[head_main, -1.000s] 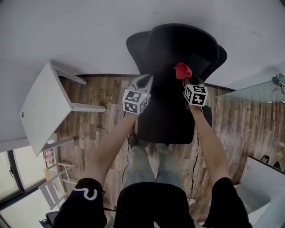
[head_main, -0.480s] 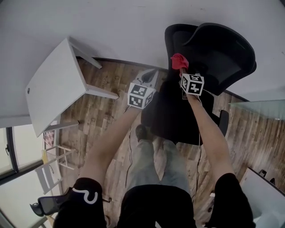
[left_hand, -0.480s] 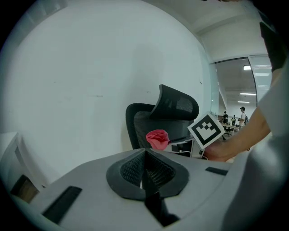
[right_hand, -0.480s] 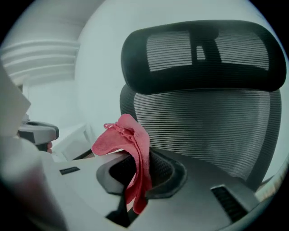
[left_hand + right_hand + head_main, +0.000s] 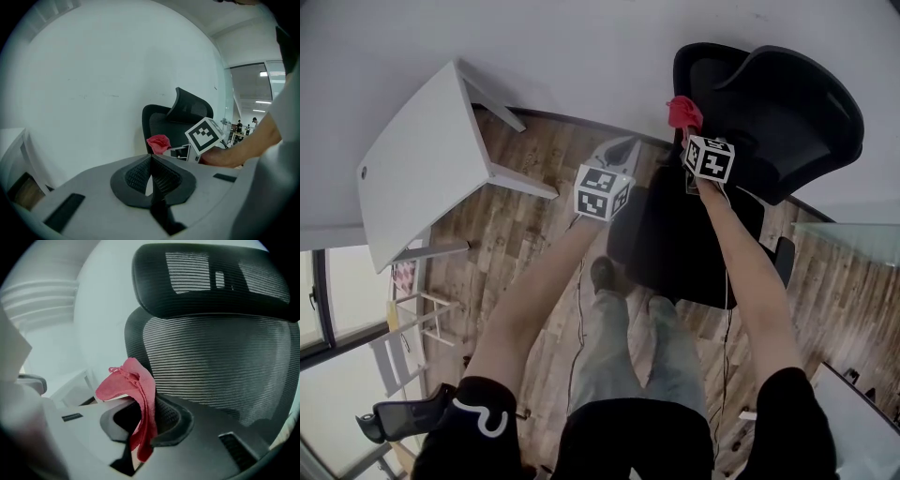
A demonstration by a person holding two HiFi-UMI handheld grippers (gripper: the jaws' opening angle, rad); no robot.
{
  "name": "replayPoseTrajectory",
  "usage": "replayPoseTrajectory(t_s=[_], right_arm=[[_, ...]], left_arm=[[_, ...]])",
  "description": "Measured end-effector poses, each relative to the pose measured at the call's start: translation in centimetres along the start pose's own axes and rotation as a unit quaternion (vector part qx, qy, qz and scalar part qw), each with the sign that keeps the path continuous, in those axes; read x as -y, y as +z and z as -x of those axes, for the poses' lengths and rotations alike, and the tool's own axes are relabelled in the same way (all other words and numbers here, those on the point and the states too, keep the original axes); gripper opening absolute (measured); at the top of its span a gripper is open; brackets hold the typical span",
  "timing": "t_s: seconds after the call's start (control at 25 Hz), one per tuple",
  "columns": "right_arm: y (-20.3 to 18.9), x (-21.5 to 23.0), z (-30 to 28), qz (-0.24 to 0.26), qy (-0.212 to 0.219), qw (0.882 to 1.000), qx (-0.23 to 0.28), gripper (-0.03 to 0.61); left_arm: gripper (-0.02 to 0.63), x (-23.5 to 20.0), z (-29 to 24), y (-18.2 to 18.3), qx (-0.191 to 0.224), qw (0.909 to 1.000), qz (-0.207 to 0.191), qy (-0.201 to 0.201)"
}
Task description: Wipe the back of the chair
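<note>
A black mesh office chair (image 5: pixel 787 112) stands against the white wall, its backrest (image 5: pixel 220 362) and headrest (image 5: pixel 211 277) filling the right gripper view. My right gripper (image 5: pixel 686 129) is shut on a red cloth (image 5: pixel 683 112), which hangs from the jaws (image 5: pixel 136 404) just short of the backrest's left edge. My left gripper (image 5: pixel 617 150) is shut on nothing and hovers left of the chair, over the floor. In the left gripper view the chair (image 5: pixel 176 122), the red cloth (image 5: pixel 159 143) and the right gripper's marker cube (image 5: pixel 204 136) lie ahead.
A white table (image 5: pixel 417 169) stands to the left by the wall. Wooden floor (image 5: pixel 506 244) lies below, and a cable runs along it between my legs. A glass partition (image 5: pixel 853 234) is at the right. A small white stool (image 5: pixel 412 347) sits at lower left.
The view has swung so the chair sits further right and turned. My right gripper with the red cloth has gone up to the backrest's left edge. The left gripper stays beside it.
</note>
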State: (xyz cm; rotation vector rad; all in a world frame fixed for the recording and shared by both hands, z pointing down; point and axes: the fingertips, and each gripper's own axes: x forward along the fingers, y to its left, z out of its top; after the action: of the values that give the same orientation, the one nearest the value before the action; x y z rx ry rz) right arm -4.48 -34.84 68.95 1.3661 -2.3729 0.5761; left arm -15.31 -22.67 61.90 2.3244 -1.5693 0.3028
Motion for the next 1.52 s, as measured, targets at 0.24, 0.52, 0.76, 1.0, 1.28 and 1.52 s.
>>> replayPoseTrajectory(t_s=[0.24, 0.52, 0.76, 1.0, 1.28, 1.52], right_arm=[[-0.4, 4.3, 0.5, -0.021, -0.035, 0.999, -0.004, 0.071], [-0.1, 9.7, 3.1, -0.023, -0.061, 0.998, -0.001, 0.071], [0.1, 13.8, 5.5, -0.023, -0.081, 0.996, 0.006, 0.071], [-0.3, 18.7, 8.3, -0.034, -0.105, 0.994, 0.010, 0.071], [-0.7, 23.4, 10.9, -0.036, -0.130, 0.991, 0.014, 0.071], [-1.3, 27.0, 13.0, -0.038, -0.149, 0.988, 0.012, 0.072]], left_arm=[[0.025, 1.3, -0.9, -0.5, -0.005, 1.0000, -0.001, -0.006], [0.025, 4.4, -3.2, -0.1, -0.008, 0.9998, -0.002, -0.019], [0.025, 8.2, -5.5, 0.8, -0.005, 0.9990, -0.006, -0.044], [0.025, 11.8, -7.7, 1.4, -0.004, 0.9981, -0.013, -0.060], [0.025, 14.8, -9.9, 1.6, -0.005, 0.9970, -0.021, -0.074], [0.025, 17.2, -11.8, 1.5, -0.012, 0.9958, -0.026, -0.087]])
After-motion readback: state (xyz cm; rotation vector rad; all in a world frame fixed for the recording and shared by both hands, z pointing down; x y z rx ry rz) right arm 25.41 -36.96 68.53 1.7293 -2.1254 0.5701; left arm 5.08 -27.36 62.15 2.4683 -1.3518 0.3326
